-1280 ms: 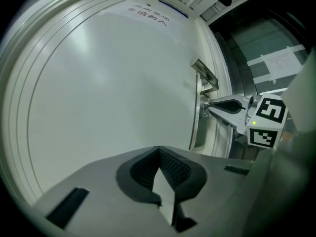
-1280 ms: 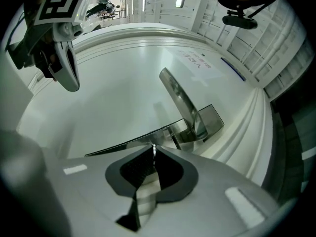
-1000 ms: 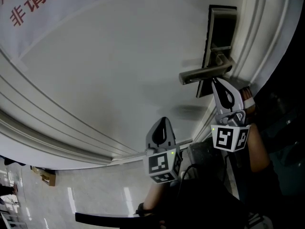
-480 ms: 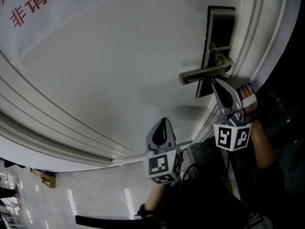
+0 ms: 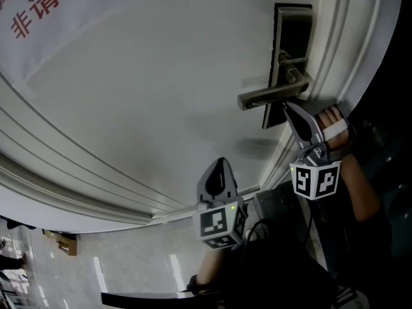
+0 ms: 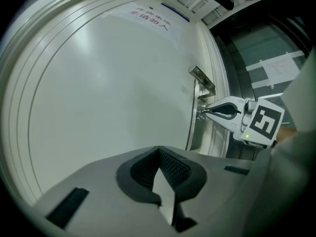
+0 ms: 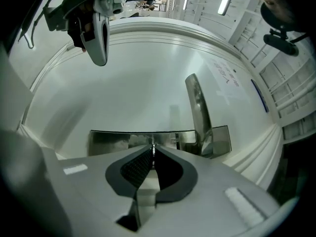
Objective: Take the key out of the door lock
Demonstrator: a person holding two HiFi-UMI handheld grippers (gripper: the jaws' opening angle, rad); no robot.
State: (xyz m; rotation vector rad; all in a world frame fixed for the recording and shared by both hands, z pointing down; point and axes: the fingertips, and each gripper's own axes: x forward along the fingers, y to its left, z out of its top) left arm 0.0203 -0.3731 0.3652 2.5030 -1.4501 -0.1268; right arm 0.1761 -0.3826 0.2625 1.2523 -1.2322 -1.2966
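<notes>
While right tongs (image 5: pixel 288 107) pinch key (image 7: pixel 153 146), left tongs (image 6: pixel 159 149) closed empty; door banner (image 5: pixel 40 13) reads "非请".

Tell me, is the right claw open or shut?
Shut: in the right gripper view the right claw tips pinch a thin metal sliver, apparently the key, at the lock plate.

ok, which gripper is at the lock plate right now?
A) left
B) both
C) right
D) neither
C: the right gripper has its tips at the lock plate just under the lever handle, jaws closed on a thin sliver that looks like the key, while the left gripper hangs clear of the door.
</notes>
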